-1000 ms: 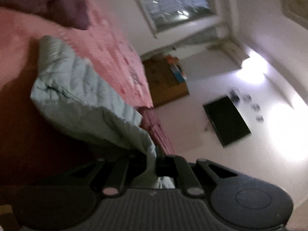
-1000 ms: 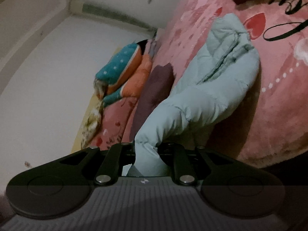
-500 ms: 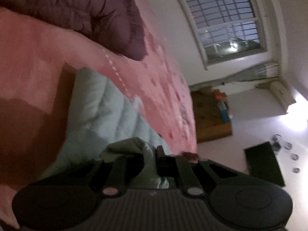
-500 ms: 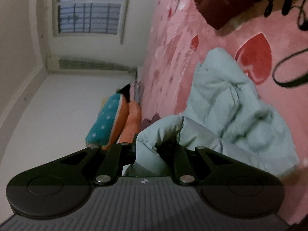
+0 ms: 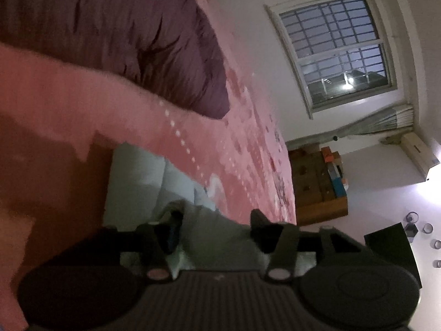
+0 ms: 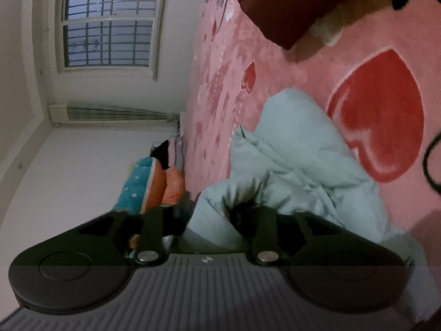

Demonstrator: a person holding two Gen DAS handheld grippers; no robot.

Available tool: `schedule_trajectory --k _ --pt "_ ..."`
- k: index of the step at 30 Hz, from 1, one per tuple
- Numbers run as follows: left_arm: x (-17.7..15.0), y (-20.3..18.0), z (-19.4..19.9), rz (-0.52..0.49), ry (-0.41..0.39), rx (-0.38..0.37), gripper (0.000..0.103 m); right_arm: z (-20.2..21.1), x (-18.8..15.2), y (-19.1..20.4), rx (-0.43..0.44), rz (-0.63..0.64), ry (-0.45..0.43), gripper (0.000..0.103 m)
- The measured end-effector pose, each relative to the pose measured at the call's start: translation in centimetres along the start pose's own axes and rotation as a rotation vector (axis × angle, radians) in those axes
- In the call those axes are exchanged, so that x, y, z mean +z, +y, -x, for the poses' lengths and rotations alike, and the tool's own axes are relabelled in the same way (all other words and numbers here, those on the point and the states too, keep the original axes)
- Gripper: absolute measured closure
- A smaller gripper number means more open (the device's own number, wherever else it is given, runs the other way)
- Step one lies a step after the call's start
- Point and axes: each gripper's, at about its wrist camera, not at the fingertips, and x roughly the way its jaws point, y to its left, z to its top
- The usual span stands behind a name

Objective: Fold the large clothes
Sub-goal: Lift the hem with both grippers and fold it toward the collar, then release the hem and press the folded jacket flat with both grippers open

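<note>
Both handheld grippers lie low over a pink heart-print blanket (image 6: 289, 82), tilted so the barred window (image 5: 339, 52) stands sideways. The left gripper (image 5: 215, 220), bottom centre, has just opened its jaws, the pale mint puffer jacket (image 5: 143, 182) lying slack between them. The right gripper (image 6: 210, 215) has likewise just spread, the jacket's bunched edge loose between its jaws at lower centre.

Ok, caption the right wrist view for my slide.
Right tool open around the pale green padded jacket on the pink heart blanket.
</note>
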Motion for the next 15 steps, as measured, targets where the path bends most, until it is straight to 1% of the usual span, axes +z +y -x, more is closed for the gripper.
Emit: schedule_trajectory --k 1,2,3,5,8,10,11,13,14,15 --pt "0.1 -0.2 0.4 -0.014 -0.013 0.004 0.045 0.3 0.0 0.2 0.019 0.005 -0.004 0.032" --pt "0.2 -0.3 0.7 -0.025 -0.026 0.008 0.042 0.8 0.1 0.4 0.032 0.014 -0.007 0.022" --pt "0.2 -0.5 1.2 -0.033 -0.041 0.011 0.040 0.9 0.3 0.9 0.041 0.033 -0.015 0.013" --pt "0.3 -1.0 2.3 -0.058 -0.079 0.015 0.040 1.7 0.3 1.6 0.065 0.063 -0.028 0.002" --pt "0.3 -2.2 4.1 -0.116 -0.139 0.010 0.040 2.2 0.9 2.6 0.095 0.121 -0.050 0.001" --pt "0.1 -3.3 4.9 -0.170 -0.160 0.006 0.040 3.1 1.0 3.7 0.105 0.172 -0.074 0.000" --pt "-0.2 -3.9 5.1 -0.200 -0.158 0.006 0.040 3.6 0.9 4.4 0.105 0.209 -0.082 0.000" --pt "-1.2 -5.4 5.1 -0.298 -0.129 0.005 0.040 4.0 0.5 5.5 0.081 0.313 -0.095 0.000" --pt "-1.8 -6.1 4.7 -0.346 -0.110 0.010 0.040 3.8 0.2 6.1 0.055 0.370 -0.095 0.000" --pt "-2.6 -6.9 4.0 -0.407 -0.081 0.017 0.040 3.6 -0.6 7.1 0.007 0.457 -0.092 0.000"
